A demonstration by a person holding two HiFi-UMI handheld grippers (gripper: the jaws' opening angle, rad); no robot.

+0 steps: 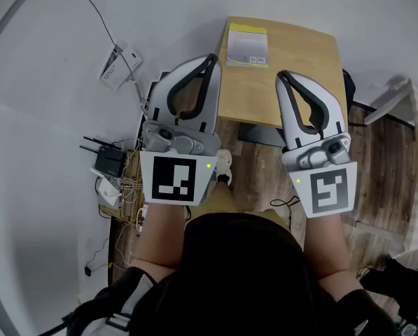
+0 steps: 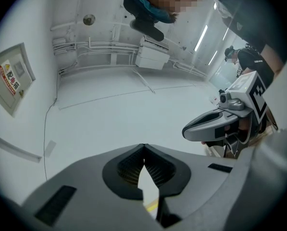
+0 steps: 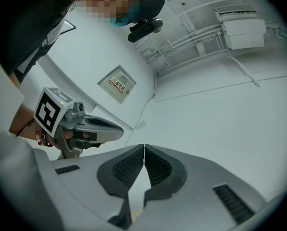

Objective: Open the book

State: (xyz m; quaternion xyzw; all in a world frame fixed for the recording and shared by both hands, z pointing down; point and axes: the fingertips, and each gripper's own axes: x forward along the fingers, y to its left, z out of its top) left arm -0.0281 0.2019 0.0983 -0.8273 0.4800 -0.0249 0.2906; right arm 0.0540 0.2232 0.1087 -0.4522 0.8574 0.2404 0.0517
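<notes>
The book, closed with a pale grey and yellow cover, lies on the far left part of a small wooden table in the head view. My left gripper is held in the air over the table's near left edge, shut and empty. To its right, my right gripper hovers above the table's near side, also shut on nothing. Both stop short of the book. The gripper views look slightly upward at a white wall: the left gripper and right gripper have their pads together. The book is in neither gripper view.
A black router, white boxes and tangled cables lie on the floor left of the table, with papers farther back. A wall sign and an air conditioner are on the wall. Another person stands at the right.
</notes>
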